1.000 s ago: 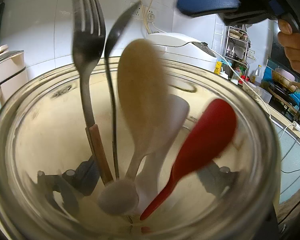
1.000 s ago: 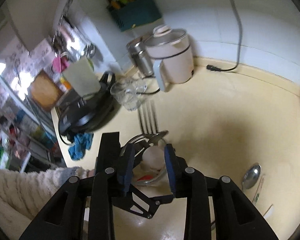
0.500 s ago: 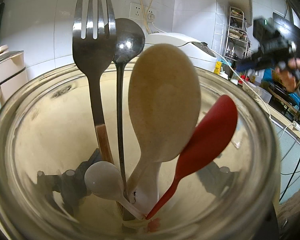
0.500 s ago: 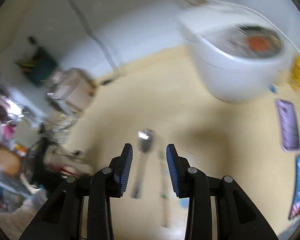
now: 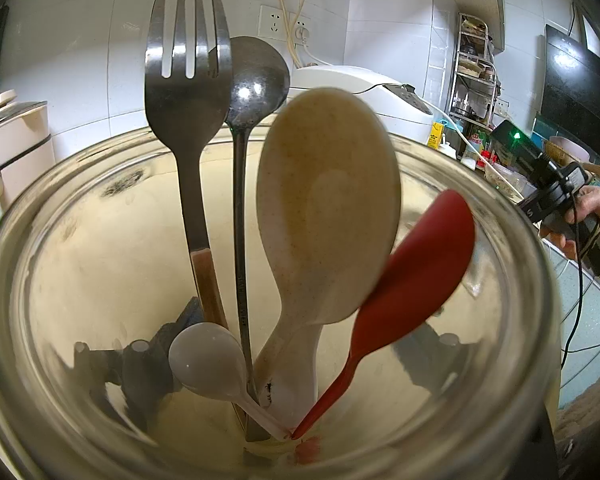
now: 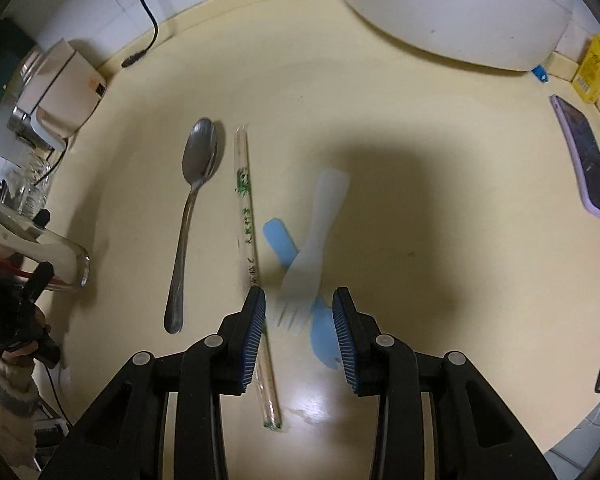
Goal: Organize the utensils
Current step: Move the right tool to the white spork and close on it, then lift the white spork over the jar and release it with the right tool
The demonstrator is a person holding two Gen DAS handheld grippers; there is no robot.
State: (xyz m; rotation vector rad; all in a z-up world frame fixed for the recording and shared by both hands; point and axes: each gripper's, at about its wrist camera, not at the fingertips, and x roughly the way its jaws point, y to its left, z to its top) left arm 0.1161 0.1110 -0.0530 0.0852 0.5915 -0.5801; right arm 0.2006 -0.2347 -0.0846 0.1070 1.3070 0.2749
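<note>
In the left wrist view a glass jar (image 5: 60,248) fills the frame, gripped by my left gripper, whose fingers show dimly through the glass. In it stand a metal fork (image 5: 188,80), a metal spoon (image 5: 256,80), a beige rice paddle (image 5: 328,216), a red spoon (image 5: 416,272) and a small white spoon (image 5: 208,360). My right gripper (image 6: 300,320) is open, low over the yellow counter (image 6: 380,120), above a white plastic fork (image 6: 312,248) crossing a blue plastic utensil (image 6: 280,240). Wrapped chopsticks (image 6: 248,232) and a metal spoon (image 6: 192,196) lie to its left.
A white rice cooker (image 6: 460,12) stands at the back right, a kettle (image 6: 56,92) at the back left with a black cord (image 6: 140,52). Two phones (image 6: 588,160) lie at the right edge. The jar (image 6: 60,256) shows at the left.
My right gripper has swung away from the jar and come down over the loose utensils on the counter. The utensils in the jar have settled.
</note>
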